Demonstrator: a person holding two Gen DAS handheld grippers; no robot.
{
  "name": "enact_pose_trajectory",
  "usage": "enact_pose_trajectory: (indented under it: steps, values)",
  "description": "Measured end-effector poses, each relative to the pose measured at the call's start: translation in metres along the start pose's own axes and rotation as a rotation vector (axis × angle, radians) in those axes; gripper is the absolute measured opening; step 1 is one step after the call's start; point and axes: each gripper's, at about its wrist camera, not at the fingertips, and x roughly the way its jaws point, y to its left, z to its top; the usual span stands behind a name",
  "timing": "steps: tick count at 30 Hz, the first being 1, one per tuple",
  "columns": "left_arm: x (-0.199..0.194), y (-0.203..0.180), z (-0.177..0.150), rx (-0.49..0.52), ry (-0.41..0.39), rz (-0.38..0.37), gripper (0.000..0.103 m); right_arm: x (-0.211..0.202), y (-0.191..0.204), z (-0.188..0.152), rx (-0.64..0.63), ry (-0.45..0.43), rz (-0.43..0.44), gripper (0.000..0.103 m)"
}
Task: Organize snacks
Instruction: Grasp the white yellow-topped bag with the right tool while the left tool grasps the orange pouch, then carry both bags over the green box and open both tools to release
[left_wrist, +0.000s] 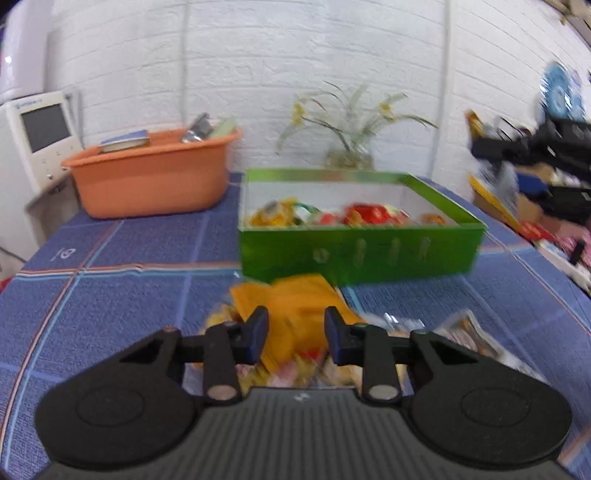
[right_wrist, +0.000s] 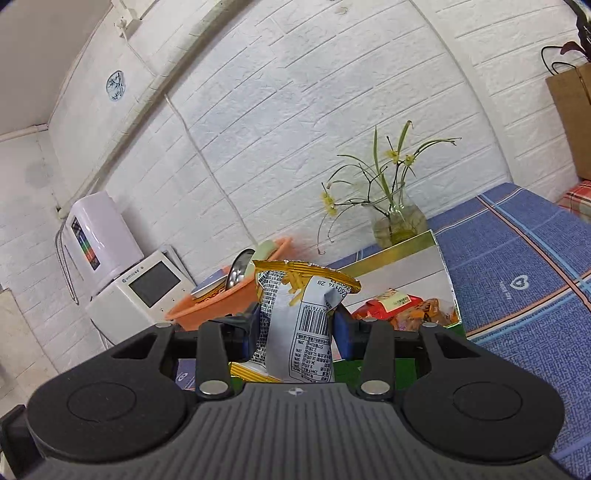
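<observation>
A green box (left_wrist: 358, 251) with several snack packets inside stands on the blue checked tablecloth (left_wrist: 110, 280). My left gripper (left_wrist: 296, 332) is open just above an orange snack packet (left_wrist: 299, 299) that lies in a loose pile of packets in front of the box; the view is blurred. My right gripper (right_wrist: 295, 325) is shut on a silver and yellow snack packet (right_wrist: 295, 314) and holds it upright in the air beside the green box (right_wrist: 406, 266). The right gripper with its packet also shows at the right edge of the left wrist view (left_wrist: 495, 158).
An orange tub (left_wrist: 151, 173) with a book and other items stands at the back left, next to a white appliance (left_wrist: 37, 136). A glass vase with a plant (left_wrist: 347, 155) stands behind the box by the white brick wall. Cluttered goods (left_wrist: 546, 218) lie at the right.
</observation>
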Motion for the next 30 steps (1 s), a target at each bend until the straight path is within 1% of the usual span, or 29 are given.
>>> enact_pose_trajectory:
  steps: [2, 3, 4, 5, 6, 7, 8, 9, 11, 12, 14, 16, 20, 21, 23, 24, 26, 28, 30]
  values:
    - [-0.013, -0.006, -0.008, 0.021, 0.024, -0.065, 0.029, -0.004, 0.001, 0.003, -0.005, -0.014, 0.007, 0.071]
    - [-0.019, -0.009, -0.011, 0.033, 0.031, -0.087, 0.034, -0.006, 0.002, 0.005, -0.012, -0.023, 0.008, 0.071]
    - [-0.025, -0.012, -0.014, 0.057, 0.023, -0.082, 0.041, -0.008, 0.002, 0.007, -0.018, -0.033, 0.007, 0.071]
    - [-0.029, -0.015, -0.014, 0.094, 0.007, -0.058, 0.062, -0.01, 0.003, 0.008, -0.019, -0.044, 0.007, 0.071]
    - [-0.033, -0.019, -0.013, 0.142, -0.022, -0.021, 0.079, -0.011, 0.003, 0.009, -0.018, -0.047, 0.011, 0.071]
    - [-0.035, -0.021, -0.01, 0.197, -0.06, 0.026, 0.089, -0.012, 0.002, 0.01, -0.015, -0.047, 0.016, 0.071]
    - [-0.034, -0.021, -0.006, 0.248, -0.089, 0.059, 0.103, -0.012, 0.002, 0.011, -0.009, -0.049, 0.018, 0.071]
    - [-0.033, -0.022, -0.002, 0.308, -0.114, 0.063, 0.102, -0.013, 0.001, 0.012, -0.005, -0.051, 0.02, 0.071]
    - [-0.021, -0.02, 0.011, 0.442, -0.103, 0.013, 0.103, -0.014, -0.001, 0.013, -0.003, -0.056, 0.021, 0.071]
    - [-0.013, -0.019, 0.016, 0.493, -0.091, -0.011, 0.103, -0.015, -0.003, 0.014, 0.002, -0.059, 0.019, 0.071]
    - [0.006, -0.014, 0.027, 0.584, -0.034, -0.071, 0.103, -0.016, -0.006, 0.015, 0.011, -0.062, 0.017, 0.071]
    - [0.023, -0.007, 0.036, 0.629, 0.037, -0.122, 0.102, -0.016, -0.009, 0.017, 0.023, -0.068, 0.009, 0.072]
    - [0.046, 0.005, 0.043, 0.621, 0.137, -0.284, 0.102, -0.017, -0.017, 0.02, 0.039, -0.079, -0.009, 0.072]
    - [0.051, 0.006, 0.042, 0.618, 0.17, -0.304, 0.102, -0.017, -0.02, 0.02, 0.042, -0.079, -0.013, 0.071]
    - [0.062, 0.004, 0.034, 0.635, 0.236, -0.308, 0.102, -0.016, -0.023, 0.02, 0.046, -0.076, -0.022, 0.071]
    - [0.064, 0.003, 0.029, 0.644, 0.247, -0.3, 0.102, -0.015, -0.024, 0.02, 0.048, -0.073, -0.026, 0.072]
    - [0.061, 0.002, 0.026, 0.614, 0.245, -0.315, 0.1, -0.013, -0.026, 0.02, 0.049, -0.067, -0.034, 0.071]
    - [0.054, -0.003, 0.023, 0.611, 0.226, -0.283, 0.095, -0.012, -0.026, 0.019, 0.047, -0.058, -0.037, 0.071]
    - [0.046, -0.009, 0.017, 0.596, 0.201, -0.25, 0.084, -0.011, -0.026, 0.018, 0.053, -0.048, -0.034, 0.071]
